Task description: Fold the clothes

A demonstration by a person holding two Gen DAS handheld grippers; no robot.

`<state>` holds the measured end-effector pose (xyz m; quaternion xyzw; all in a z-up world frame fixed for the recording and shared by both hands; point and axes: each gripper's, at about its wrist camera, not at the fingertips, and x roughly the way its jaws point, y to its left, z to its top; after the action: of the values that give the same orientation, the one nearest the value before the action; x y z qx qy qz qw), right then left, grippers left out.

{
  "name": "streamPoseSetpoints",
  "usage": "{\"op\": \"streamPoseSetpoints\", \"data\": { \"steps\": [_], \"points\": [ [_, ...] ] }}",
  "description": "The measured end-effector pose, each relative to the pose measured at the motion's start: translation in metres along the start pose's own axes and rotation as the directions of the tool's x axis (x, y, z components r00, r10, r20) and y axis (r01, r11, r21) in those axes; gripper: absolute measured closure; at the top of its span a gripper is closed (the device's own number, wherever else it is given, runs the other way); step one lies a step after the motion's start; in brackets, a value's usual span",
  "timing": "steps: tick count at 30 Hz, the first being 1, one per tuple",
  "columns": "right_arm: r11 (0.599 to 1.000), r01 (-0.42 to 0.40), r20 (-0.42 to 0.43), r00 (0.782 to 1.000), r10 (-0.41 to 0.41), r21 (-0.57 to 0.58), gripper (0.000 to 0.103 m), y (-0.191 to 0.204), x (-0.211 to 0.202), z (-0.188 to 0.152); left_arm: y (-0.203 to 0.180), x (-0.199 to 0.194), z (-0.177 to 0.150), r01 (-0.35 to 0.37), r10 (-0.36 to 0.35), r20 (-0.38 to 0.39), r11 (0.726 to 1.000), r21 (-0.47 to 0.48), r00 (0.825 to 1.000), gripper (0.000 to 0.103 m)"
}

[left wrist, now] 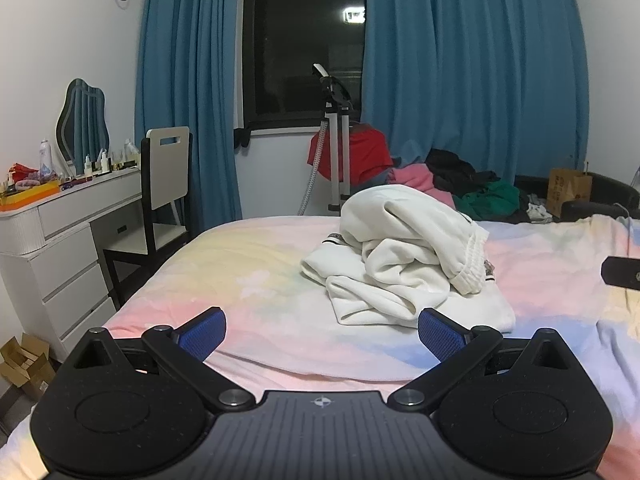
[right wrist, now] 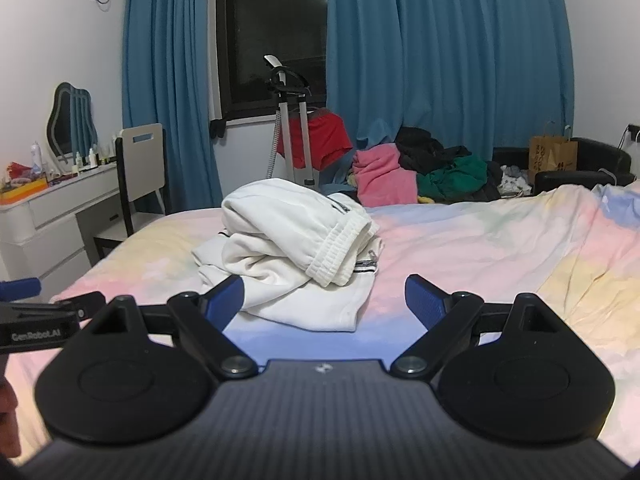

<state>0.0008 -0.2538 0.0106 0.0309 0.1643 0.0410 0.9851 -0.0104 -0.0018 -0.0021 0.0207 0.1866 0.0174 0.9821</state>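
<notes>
A crumpled heap of white clothes [left wrist: 404, 260] with a ribbed cuff and a zip lies on the pastel bedspread [left wrist: 248, 264]. The same white clothes [right wrist: 292, 248] fill the middle of the right wrist view. My left gripper [left wrist: 322, 334] hovers over the bed just short of the heap, open, with nothing between its blue pads. My right gripper [right wrist: 324, 304] is open too, empty, its left pad [right wrist: 224, 304] in front of the heap's near edge. The left gripper's finger [right wrist: 20, 288] shows at the left edge of the right wrist view.
A pile of pink, black and green clothes [right wrist: 420, 168] lies beyond the bed's far side, with a red garment on a stand [right wrist: 312, 144]. A white dresser [left wrist: 60, 232] and chair [left wrist: 160, 184] stand at left. A paper bag [right wrist: 552, 156] and dark sofa sit at right.
</notes>
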Motion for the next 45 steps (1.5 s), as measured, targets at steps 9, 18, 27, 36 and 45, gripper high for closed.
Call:
{"op": "streamPoseSetpoints", "data": {
  "steps": [9,18,27,36,45],
  "points": [
    [0.998,0.012,0.017,1.000,-0.013,0.064,0.015,-0.012,0.003,0.000,-0.005,0.003,-0.009,0.009,-0.009,0.032,1.000,0.019,0.999,0.000],
    [0.978,0.085,-0.015,0.996,-0.084,0.188,0.026,-0.035,0.001,0.002,-0.018,0.020,-0.020,0.033,-0.032,-0.013,0.998,0.059,0.999,0.000],
    [0.939,0.165,-0.061,0.986,-0.154,0.301,0.093,-0.060,0.004,-0.002,-0.094,0.075,-0.001,0.121,-0.127,0.003,0.956,0.268,0.992,0.000],
    [0.900,0.250,-0.107,0.968,-0.227,0.357,0.093,-0.096,0.033,-0.023,-0.222,0.207,0.029,0.095,-0.136,0.050,0.873,0.479,0.989,0.001],
    [0.843,0.308,-0.220,0.948,-0.231,0.442,0.092,-0.136,0.102,-0.058,-0.294,0.332,0.038,-0.001,-0.024,0.039,0.839,0.544,0.999,0.008]
  ]
}}
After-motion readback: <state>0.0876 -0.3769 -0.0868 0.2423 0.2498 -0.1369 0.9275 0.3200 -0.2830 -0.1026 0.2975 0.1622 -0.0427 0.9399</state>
